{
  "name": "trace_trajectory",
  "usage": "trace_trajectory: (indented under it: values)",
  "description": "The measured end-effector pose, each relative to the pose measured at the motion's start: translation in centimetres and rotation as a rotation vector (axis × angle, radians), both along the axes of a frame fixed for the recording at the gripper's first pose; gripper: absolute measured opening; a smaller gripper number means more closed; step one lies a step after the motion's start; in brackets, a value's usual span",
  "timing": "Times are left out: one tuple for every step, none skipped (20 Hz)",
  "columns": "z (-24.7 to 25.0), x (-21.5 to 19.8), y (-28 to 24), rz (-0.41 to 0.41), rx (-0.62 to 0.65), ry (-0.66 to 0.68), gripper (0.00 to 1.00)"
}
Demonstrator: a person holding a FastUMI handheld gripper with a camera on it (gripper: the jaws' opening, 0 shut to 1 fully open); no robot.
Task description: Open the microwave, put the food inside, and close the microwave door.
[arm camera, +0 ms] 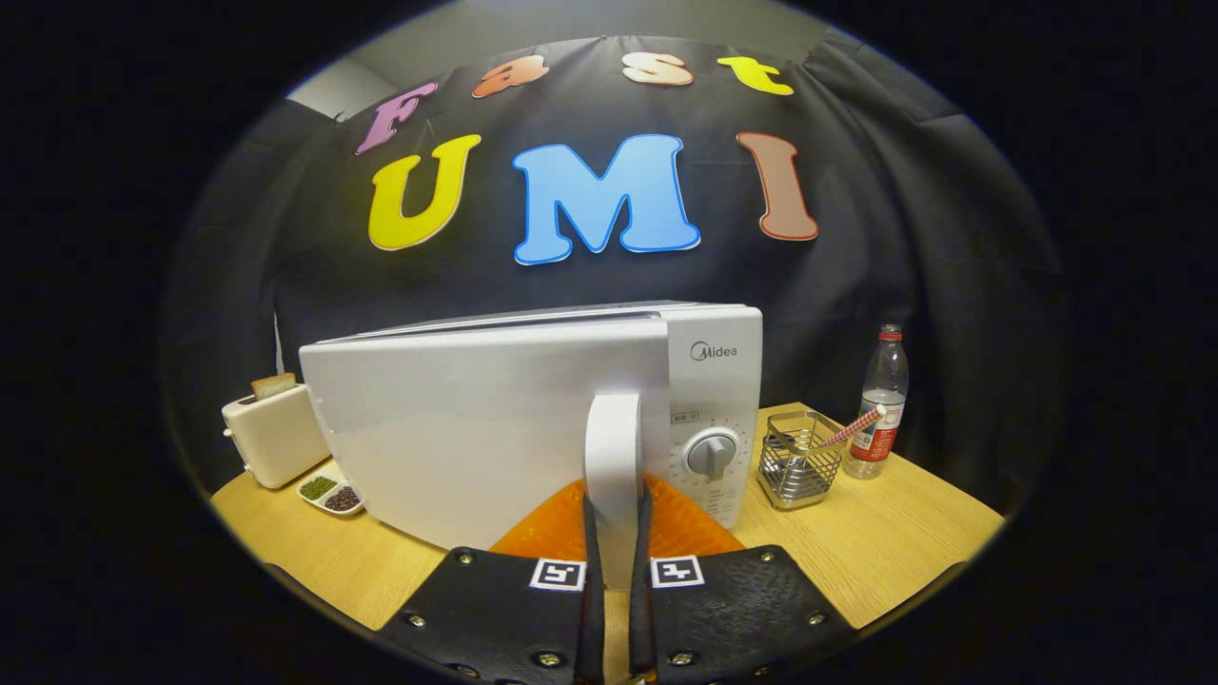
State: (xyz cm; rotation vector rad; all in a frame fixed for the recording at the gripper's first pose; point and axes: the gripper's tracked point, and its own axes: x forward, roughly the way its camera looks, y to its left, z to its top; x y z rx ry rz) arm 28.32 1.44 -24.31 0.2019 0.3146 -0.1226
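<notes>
A white microwave stands on the wooden table right in front of me. Its door is swung a little way out from the body, hinged on the left. The door's upright white handle sits between my fingers. My gripper is shut on that handle, both fingers pressing its lower part. A round dial shows on the control panel just right of the handle. I cannot see inside the oven.
A cream toaster with a slice of bread stands left of the microwave, with a small white two-part dish of grains before it. To the right are a wire basket holding a striped straw and a plastic water bottle.
</notes>
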Motion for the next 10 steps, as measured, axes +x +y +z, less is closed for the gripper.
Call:
trace_trajectory:
  values:
    - [0.3, -0.9, 0.5, 0.019, 0.006, -0.006, 0.10]
    - [0.4, -1.8, 1.1, 0.039, 0.014, -0.014, 0.10]
    - [0.7, -2.7, 1.7, 0.061, 0.017, -0.020, 0.11]
    - [0.8, -3.7, 2.4, 0.083, 0.017, -0.029, 0.10]
    - [1.1, -4.7, 3.2, 0.106, 0.020, -0.033, 0.11]
    - [1.3, -5.7, 4.0, 0.127, 0.027, -0.039, 0.10]
    - [1.6, -6.8, 5.0, 0.149, 0.038, -0.043, 0.10]
    - [2.0, -7.9, 6.1, 0.172, 0.049, -0.053, 0.10]
    - [2.2, -9.0, 7.3, 0.200, 0.052, -0.064, 0.10]
    - [2.6, -10.0, 8.6, 0.232, 0.054, -0.079, 0.10]
